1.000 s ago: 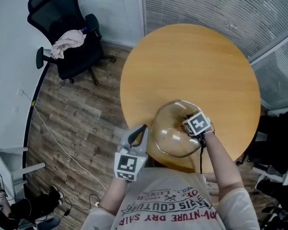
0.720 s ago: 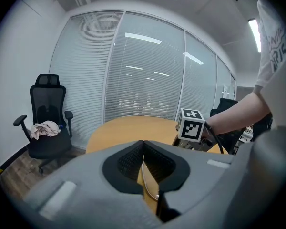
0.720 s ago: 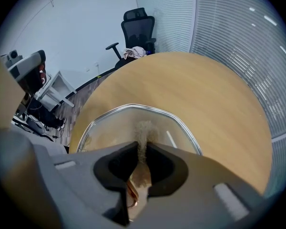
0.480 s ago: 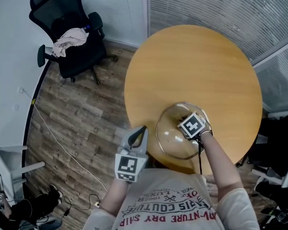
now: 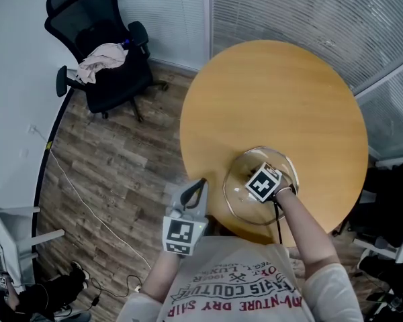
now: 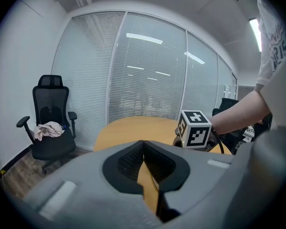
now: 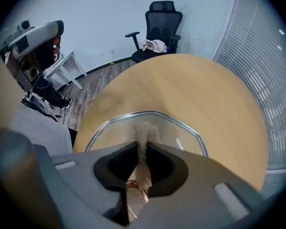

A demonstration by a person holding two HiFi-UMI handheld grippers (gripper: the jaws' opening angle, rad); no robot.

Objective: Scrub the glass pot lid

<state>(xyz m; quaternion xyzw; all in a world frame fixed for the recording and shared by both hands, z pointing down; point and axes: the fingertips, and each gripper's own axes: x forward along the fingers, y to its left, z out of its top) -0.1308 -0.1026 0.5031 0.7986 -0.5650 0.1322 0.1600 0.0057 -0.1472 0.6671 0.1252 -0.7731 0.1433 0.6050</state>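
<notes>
The glass pot lid (image 5: pixel 285 164) lies on the round wooden table (image 5: pixel 269 92) near its front edge. My right gripper (image 5: pixel 260 181) hangs over the lid's middle, shut on a scrubbing brush (image 7: pixel 143 129). The brush's pale bristles rest on the glass inside the lid's metal rim (image 7: pixel 187 127). My left gripper (image 5: pixel 195 188) is held off the table's left front edge, shut with nothing in it. In the left gripper view the closed left gripper (image 6: pixel 143 145) points across the table toward the right gripper's marker cube (image 6: pixel 196 129).
A black office chair (image 5: pixel 104 59) with a pale cloth (image 5: pixel 101 60) on its seat stands on the wood floor at the far left. Blinds cover the glass walls behind the table. A white cable (image 5: pixel 74 193) runs along the floor at left.
My right gripper with the brush slid leftward over the lid, from its right side to its middle. The left gripper stayed put.
</notes>
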